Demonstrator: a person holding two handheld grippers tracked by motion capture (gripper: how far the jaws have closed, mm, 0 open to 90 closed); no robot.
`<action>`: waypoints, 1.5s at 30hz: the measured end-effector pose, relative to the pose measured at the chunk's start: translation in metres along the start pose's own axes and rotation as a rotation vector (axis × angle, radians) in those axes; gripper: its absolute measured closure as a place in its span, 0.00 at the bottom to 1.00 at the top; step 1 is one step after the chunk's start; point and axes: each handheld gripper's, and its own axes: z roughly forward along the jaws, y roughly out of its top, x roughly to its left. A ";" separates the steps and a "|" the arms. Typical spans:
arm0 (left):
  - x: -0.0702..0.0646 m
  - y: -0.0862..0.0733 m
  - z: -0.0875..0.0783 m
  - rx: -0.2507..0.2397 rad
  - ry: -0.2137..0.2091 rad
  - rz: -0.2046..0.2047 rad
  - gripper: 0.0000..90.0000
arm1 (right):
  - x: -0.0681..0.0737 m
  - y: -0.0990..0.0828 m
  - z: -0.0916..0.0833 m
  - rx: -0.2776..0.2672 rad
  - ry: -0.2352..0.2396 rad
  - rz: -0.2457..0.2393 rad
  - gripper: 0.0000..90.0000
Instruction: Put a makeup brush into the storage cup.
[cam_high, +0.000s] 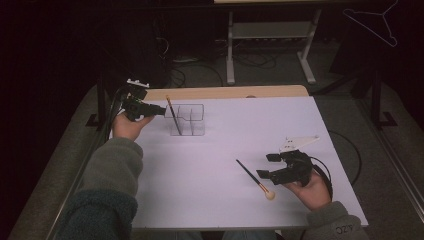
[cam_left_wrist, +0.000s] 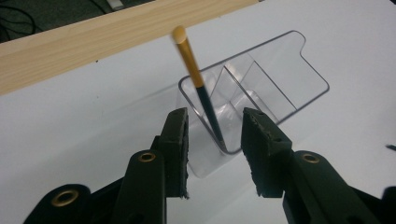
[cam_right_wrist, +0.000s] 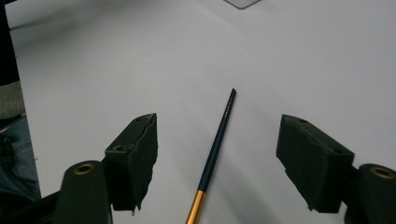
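Brushes were the things in hand, and the white table top they shared was the biggest thing in the high view, with a strip of pale wood along its far edge. Next in size came the clear organizer, a see-through box with inner dividers, standing near the far left part of the top. One makeup brush stood tilted inside the organizer's near-left compartment, its dark handle down in the corner and its gold ferrule and pale tip up above the rim; the left gripper view showed it leaning against the clear wall.

Left gripper was held just beside the organizer, level with the standing brush. In its own view its jaws stood partly apart on either side of the brush handle and the box corner, pads clear of both, gripping nothing.

Right gripper hovered near the front right of the top, jaws wide and empty. A second makeup brush lay flat on the white top just left of it; in the right gripper view its dark handle ran between the two jaws, touching neither.
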 end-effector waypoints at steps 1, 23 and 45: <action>0.000 -0.001 -0.002 -0.003 -0.001 0.006 0.68 | 0.000 0.000 0.000 0.004 -0.003 0.001 0.31; -0.039 -0.034 -0.037 -0.029 -0.042 0.128 0.65 | 0.003 -0.002 0.006 0.064 -0.077 0.008 0.34; -0.069 -0.052 -0.046 -0.033 -0.081 0.210 0.61 | 0.004 -0.002 0.006 0.071 -0.096 0.026 0.36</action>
